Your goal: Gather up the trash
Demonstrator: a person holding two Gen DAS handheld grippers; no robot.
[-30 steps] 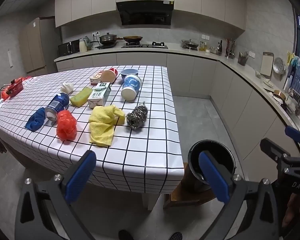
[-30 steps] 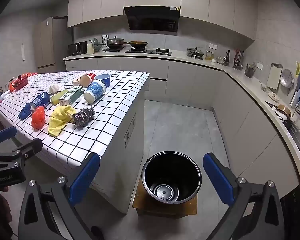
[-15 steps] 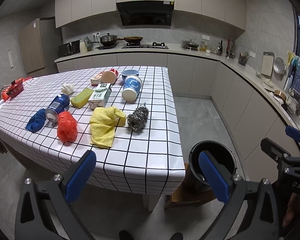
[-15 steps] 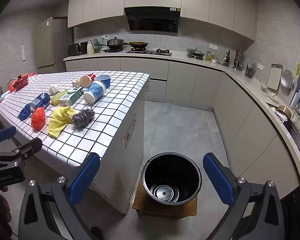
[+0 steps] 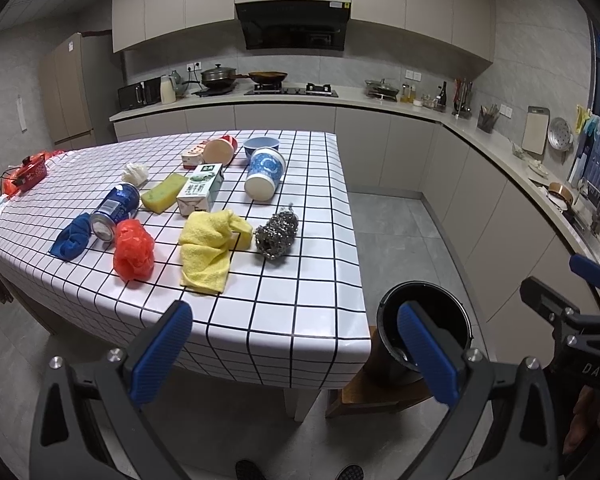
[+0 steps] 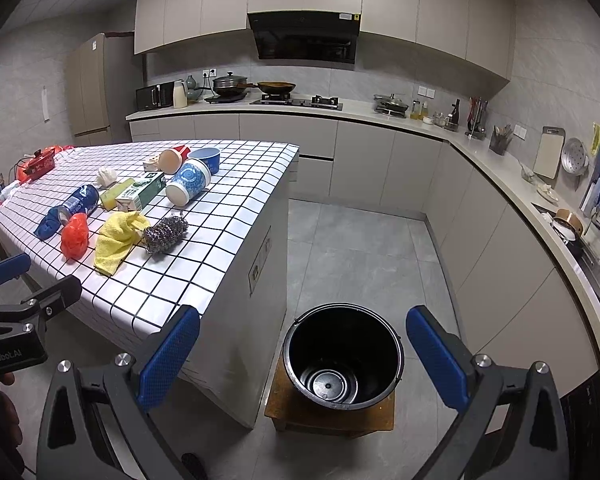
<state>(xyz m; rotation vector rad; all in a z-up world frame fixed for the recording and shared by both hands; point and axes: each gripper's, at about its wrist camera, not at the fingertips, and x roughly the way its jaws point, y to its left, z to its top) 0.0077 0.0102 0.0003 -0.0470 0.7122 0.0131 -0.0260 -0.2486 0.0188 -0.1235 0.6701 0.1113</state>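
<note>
Your left tongs (image 5: 296, 344) hang spread and empty before the desk (image 5: 308, 300), where the blue can (image 5: 114, 210), red bag (image 5: 134, 250) and carton (image 5: 201, 194) lie. Your right tongs (image 6: 304, 354), also spread, hover above the black bucket (image 6: 342, 356).

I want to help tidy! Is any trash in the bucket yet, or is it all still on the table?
Nothing is done yet: the round black bucket is empty. Both the left gripper and right gripper are open, holding nothing. The crumpled red plastic bag, blue drink can and green-white carton wait on the table.
</note>
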